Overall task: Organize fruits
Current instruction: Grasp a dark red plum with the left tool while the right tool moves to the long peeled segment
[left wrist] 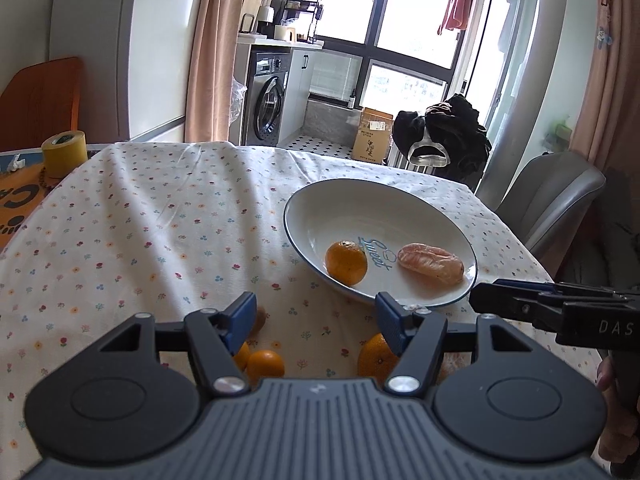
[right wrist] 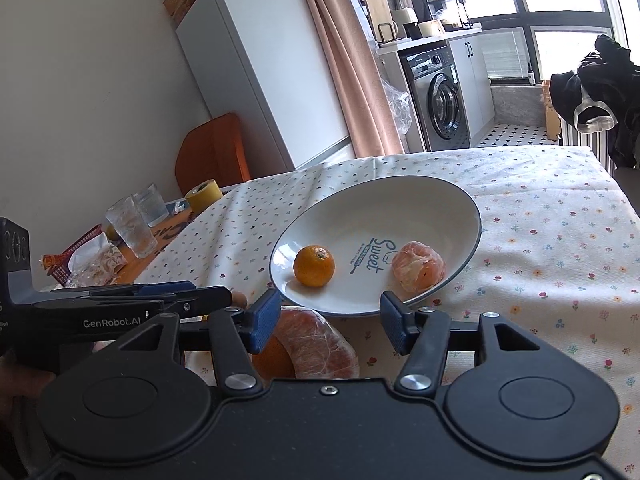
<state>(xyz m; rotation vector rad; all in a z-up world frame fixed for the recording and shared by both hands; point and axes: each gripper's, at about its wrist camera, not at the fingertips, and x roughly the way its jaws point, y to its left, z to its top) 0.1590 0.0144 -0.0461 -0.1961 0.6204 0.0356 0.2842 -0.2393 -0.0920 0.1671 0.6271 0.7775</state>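
Note:
A white plate (left wrist: 360, 190) (right wrist: 460, 200) with a dark rim holds a small orange (left wrist: 346, 262) (right wrist: 314, 265) and a peeled mandarin (left wrist: 431, 268) (right wrist: 418, 267). My left gripper (left wrist: 317, 320) is open and empty, low over the cloth just in front of the plate. Under it lie two small oranges (left wrist: 265, 365) and a bigger orange (left wrist: 374, 356). My right gripper (right wrist: 328, 323) is also open and empty, at the plate's near rim. A large peeled citrus (right wrist: 320, 344) and an orange (right wrist: 274, 360) lie below its left finger. Each gripper shows side-on in the other's view.
The table has a flowered cloth (left wrist: 160, 220). A yellow tape roll (left wrist: 64, 152), two glasses (right wrist: 132, 228) and a red basket (right wrist: 76, 254) stand at its left end. A grey chair (left wrist: 556, 200) is at the right, and an orange chair (left wrist: 40, 100) at the far left.

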